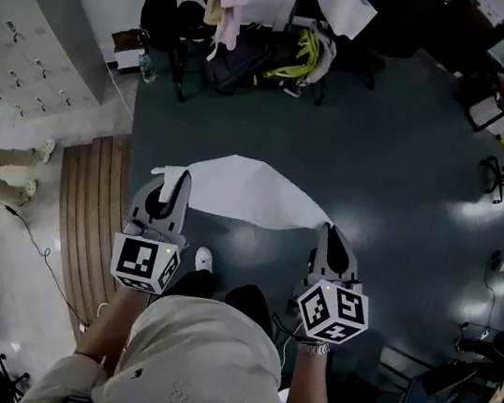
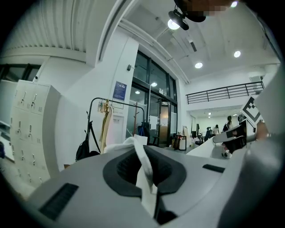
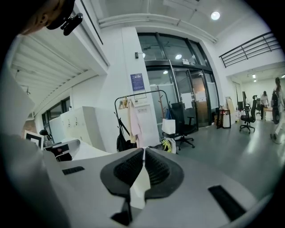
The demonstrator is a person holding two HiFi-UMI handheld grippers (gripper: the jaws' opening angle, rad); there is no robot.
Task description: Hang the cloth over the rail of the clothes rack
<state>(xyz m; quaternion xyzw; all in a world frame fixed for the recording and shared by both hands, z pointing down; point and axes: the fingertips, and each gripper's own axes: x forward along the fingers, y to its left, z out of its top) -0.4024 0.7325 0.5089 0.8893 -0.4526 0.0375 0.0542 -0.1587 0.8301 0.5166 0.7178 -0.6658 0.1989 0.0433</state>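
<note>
Head view: cloth (image 1: 240, 189) hangs in mid-air, spread between left gripper (image 1: 172, 188) and right gripper (image 1: 331, 239), likely so it drapes flat.
Left gripper view: fingers clamped on 1 cloth corner; clothes rack (image 2: 119, 103) stands well ahead.
Right gripper view: fingers clamped on the other corner.

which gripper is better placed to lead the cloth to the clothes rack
Left, probably, by a little. Both grippers are shut on the white cloth, but in the head view the clothes rack stands more nearly ahead of the left gripper; the right gripper sits further aside.
</note>
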